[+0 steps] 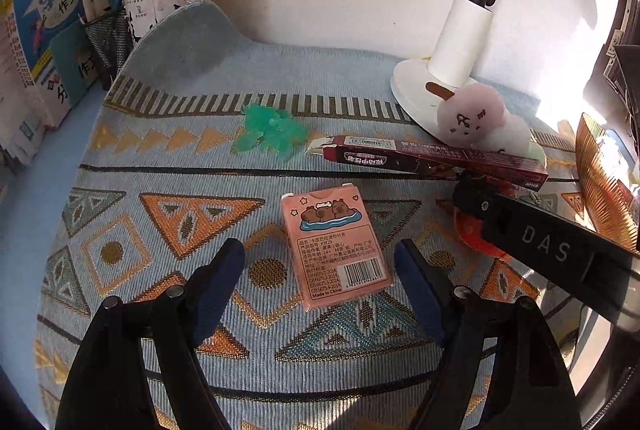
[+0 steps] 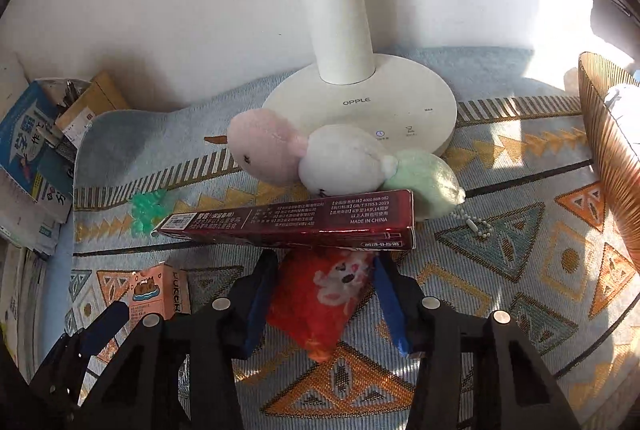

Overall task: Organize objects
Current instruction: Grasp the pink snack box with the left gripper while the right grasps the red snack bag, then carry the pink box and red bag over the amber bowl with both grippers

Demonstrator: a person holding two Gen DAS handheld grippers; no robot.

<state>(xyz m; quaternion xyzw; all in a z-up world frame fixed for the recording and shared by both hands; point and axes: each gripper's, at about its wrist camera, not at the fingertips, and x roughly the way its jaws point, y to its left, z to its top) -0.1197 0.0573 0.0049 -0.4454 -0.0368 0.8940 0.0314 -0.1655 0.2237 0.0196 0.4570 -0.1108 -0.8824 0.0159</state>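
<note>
We saw that the left gripper [image 1: 320, 270] had black angular arms, round silver screw heads at the joints and dark blue pads [image 1: 218, 290]. The right gripper [image 2: 324, 294] was built the same (its black body carried the white letters "DAS").

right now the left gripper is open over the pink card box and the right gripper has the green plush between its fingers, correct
Not quite. The left gripper is open over the pink card box, but the right gripper has the red packet between its fingers, as the right wrist view shows. The green plush lies farther back, beside the long dark red box.
</note>
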